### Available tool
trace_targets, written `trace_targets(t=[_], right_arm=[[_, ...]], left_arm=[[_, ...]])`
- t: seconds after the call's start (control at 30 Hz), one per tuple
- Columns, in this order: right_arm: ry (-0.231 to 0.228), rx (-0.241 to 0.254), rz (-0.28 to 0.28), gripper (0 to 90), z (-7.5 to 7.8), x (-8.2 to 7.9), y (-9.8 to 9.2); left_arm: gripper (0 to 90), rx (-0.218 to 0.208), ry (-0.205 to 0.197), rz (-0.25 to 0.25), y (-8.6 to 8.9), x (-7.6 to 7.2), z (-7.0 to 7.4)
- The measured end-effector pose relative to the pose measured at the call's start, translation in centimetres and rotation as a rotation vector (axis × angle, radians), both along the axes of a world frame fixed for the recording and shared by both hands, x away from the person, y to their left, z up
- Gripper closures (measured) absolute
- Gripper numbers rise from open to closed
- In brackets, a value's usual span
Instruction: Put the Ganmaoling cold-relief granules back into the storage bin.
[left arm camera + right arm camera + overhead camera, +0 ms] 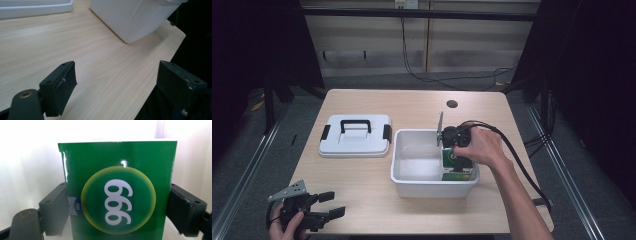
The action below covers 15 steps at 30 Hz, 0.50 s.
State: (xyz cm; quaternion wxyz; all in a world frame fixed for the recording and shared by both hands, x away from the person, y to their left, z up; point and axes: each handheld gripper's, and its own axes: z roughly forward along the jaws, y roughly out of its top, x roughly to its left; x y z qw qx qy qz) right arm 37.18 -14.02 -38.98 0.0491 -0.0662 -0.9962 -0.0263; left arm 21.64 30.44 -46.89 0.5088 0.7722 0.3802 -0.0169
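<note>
Pale wooden table: right claw pinches green box, left claw spread.

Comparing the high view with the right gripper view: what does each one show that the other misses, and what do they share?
High view alone: the wooden table, the white lid with its black handle lying left of the white bin, and the left gripper open at the table's near left corner.

Right gripper view alone: the box's front close up, a yellow-ringed circle with "999", plus a small blue tag at its edge.

Both: the green box held by the right gripper, a finger on each side, inside the bin.
</note>
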Motion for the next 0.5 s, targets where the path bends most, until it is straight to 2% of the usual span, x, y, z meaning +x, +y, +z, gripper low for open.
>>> trace_targets(t=[0.3,0.5], right_arm=[[0.001,-0.045,0.011,14.6,-1.2,0.1,0.6],[0.000,-0.042,0.003,14.5,-1.8,0.2,0.5]], left_arm=[[16.0,0.003,-0.001,-0.001,0.0,0.0,0.0],[16.0,0.005,-0.003,-0.003,0.0,0.0,0.0]])
